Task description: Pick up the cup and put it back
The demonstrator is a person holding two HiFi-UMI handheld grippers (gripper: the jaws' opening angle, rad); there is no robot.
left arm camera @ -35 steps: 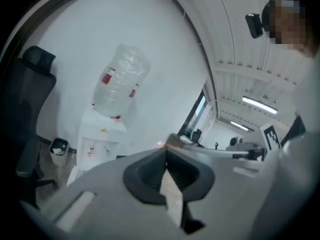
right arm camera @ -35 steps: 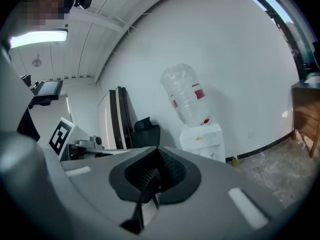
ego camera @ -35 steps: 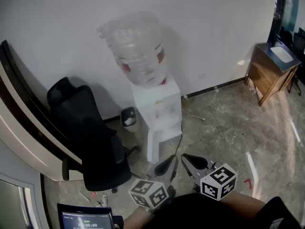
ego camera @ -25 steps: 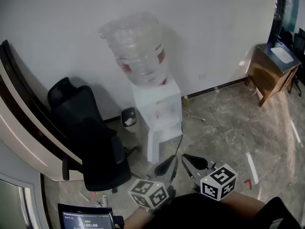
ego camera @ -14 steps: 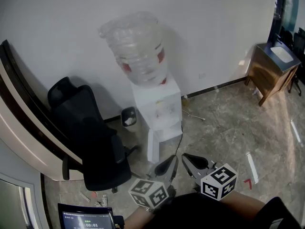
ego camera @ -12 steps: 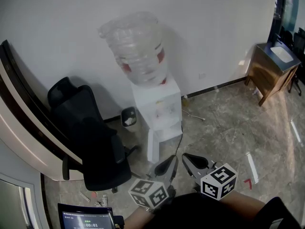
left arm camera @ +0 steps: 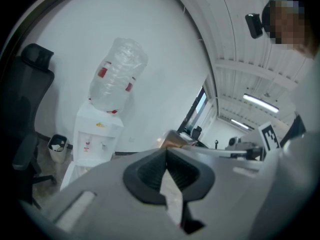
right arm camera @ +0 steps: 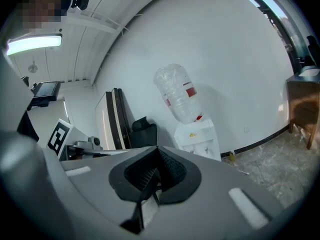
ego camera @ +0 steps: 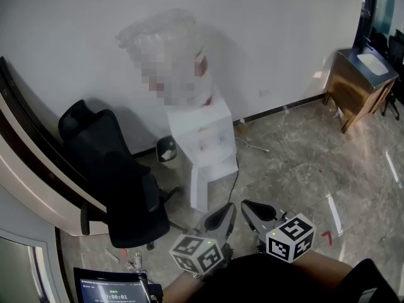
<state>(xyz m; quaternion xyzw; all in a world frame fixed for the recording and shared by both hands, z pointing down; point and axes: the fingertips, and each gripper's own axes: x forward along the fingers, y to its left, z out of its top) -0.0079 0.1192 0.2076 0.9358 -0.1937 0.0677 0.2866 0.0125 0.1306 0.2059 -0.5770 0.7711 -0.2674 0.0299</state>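
Since the earlier frame the head view has swung a little, so the white water dispenser point(ego camera: 201, 137) now sits further left and higher, while both grippers stay low at the bottom edge. The left gripper point(ego camera: 225, 213) and right gripper point(ego camera: 251, 211) hang side by side, each with its jaws pressed together on nothing. An upturned clear water bottle point(left arm camera: 118, 74) stands on the dispenser; whether it holds water I cannot tell. A small waste bin point(ego camera: 166, 150) just left of the dispenser has white crumpled scraps in it. A black office chair point(ego camera: 120, 182) stands further left. No view lets me make out the cup.
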